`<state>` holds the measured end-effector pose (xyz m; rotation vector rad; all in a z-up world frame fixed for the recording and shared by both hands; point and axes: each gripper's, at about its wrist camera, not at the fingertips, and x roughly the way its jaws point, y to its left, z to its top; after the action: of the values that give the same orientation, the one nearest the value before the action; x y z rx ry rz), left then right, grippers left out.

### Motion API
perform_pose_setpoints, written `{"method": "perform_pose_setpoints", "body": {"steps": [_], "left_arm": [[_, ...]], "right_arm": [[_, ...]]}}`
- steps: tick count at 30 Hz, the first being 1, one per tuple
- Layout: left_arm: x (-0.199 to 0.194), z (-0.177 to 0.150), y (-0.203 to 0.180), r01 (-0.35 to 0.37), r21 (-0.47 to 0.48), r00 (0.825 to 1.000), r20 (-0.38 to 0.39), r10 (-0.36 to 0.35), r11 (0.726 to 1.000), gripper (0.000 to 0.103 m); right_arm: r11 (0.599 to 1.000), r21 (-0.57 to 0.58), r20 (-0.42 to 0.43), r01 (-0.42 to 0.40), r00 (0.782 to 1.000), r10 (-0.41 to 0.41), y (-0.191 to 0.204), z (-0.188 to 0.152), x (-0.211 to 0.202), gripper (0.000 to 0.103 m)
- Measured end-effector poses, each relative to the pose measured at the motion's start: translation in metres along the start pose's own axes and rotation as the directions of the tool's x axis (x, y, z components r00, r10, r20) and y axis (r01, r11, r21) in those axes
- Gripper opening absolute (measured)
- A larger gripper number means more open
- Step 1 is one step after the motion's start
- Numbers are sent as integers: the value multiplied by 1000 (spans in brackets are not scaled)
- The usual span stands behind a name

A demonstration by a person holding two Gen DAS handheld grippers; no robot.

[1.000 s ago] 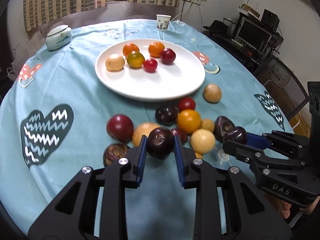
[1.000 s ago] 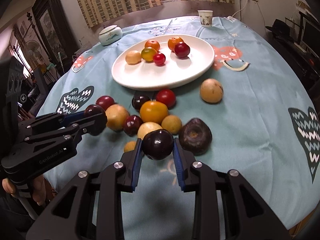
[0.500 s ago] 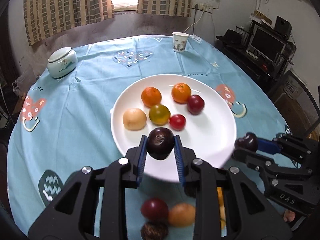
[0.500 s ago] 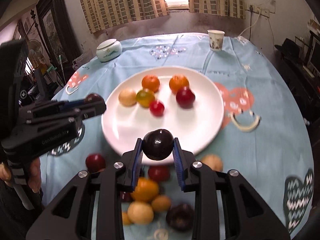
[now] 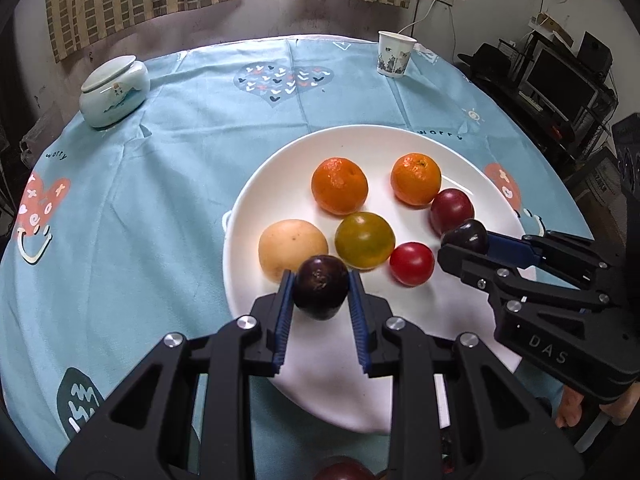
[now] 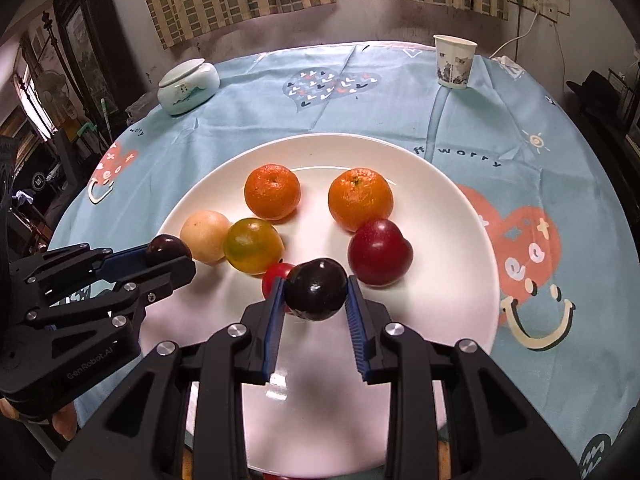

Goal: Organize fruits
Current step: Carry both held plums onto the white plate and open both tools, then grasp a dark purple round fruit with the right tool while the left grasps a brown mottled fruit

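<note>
Already over the white plate [image 5: 256, 184], each dark plum clenched in its jaws — left gripper [image 5: 320, 288] low-centre with its dark plum [image 5: 320, 292] just before the yellow fruit [image 5: 292, 246], right gripper [image 6: 316, 292] with its plum [image 6: 316, 290] beside the red plum [image 6: 378, 252] — bare plate straight below both.

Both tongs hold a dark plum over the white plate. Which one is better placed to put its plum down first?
Probably the right tongs: their dark plum hangs over bare white plate. The left tongs hold their plum close to the yellow fruit and the green-orange one.
</note>
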<state>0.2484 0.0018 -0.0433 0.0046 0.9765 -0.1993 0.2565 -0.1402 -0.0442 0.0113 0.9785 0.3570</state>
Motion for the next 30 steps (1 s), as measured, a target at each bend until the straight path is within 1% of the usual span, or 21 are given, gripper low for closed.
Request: {"method": "perform_pose_setpoints", "body": {"steps": [4, 5, 6, 7, 8, 9, 10, 11, 13, 18, 22, 26, 28, 29, 30], "left_arm": [[3, 2, 0, -13, 2, 1000, -6, 13, 1000, 29], [1, 3, 1, -13, -3, 1000, -3, 13, 1000, 35], [-4, 3, 2, -12, -10, 1000, 11, 12, 1000, 52], [-11, 4, 3, -16, -18, 999, 33, 17, 1000, 60], [-18, 5, 3, -22, -25, 998, 57, 23, 999, 68], [-26, 5, 3, -22, -24, 997, 74, 24, 999, 68], [-34, 6, 2, -23, -20, 996, 87, 24, 1000, 68], [-42, 6, 1, -25, -19, 994, 102, 27, 1000, 68], [-61, 5, 0, -21, -20, 992, 123, 23, 1000, 68], [-111, -14, -2, -6, -13, 981, 194, 8, 1000, 68], [-141, -46, -4, -15, -1, 971, 239, 15, 1000, 73], [-152, -83, -7, 5, -4, 970, 243, -4, 1000, 73], [-152, -102, -12, 6, 4, 971, 239, -7, 1000, 75], [-151, -111, -14, 5, 11, 973, 233, -8, 1000, 78], [-149, -120, -17, 5, 19, 974, 225, -9, 1000, 78]], "right_arm": [[999, -19, 0, 27, 1000, -27, 1, 1, 2, 31], [1000, -14, -5, 27, 1000, -27, 0, 2, 2, 31], [1000, -7, -9, 23, 1000, -23, -1, 2, 1, 32], [1000, 0, -13, 18, 1000, -18, -2, 2, -1, 34], [1000, 2, -14, 16, 1000, -16, -2, 2, -4, 55], [1000, 2, -6, 24, 1000, -24, -2, 3, -9, 72], [999, -2, 20, 33, 999, -33, -1, 3, -15, 74], [999, -11, 49, 43, 998, -42, 1, 4, -22, 74], [998, -24, 73, 61, 996, -59, 2, 6, -35, 74], [999, 18, 112, 46, 992, -48, -4, 0, -77, 74], [996, 64, 137, 58, 988, -66, -13, -25, -113, 74], [993, 99, 158, 61, 985, -76, -15, -63, -143, 75], [993, 90, 163, 71, 983, -85, -10, -87, -155, 79], [993, 87, 166, 78, 982, -92, -8, -97, -158, 86], [992, 83, 168, 91, 980, -104, -4, -109, -162, 92]]}}
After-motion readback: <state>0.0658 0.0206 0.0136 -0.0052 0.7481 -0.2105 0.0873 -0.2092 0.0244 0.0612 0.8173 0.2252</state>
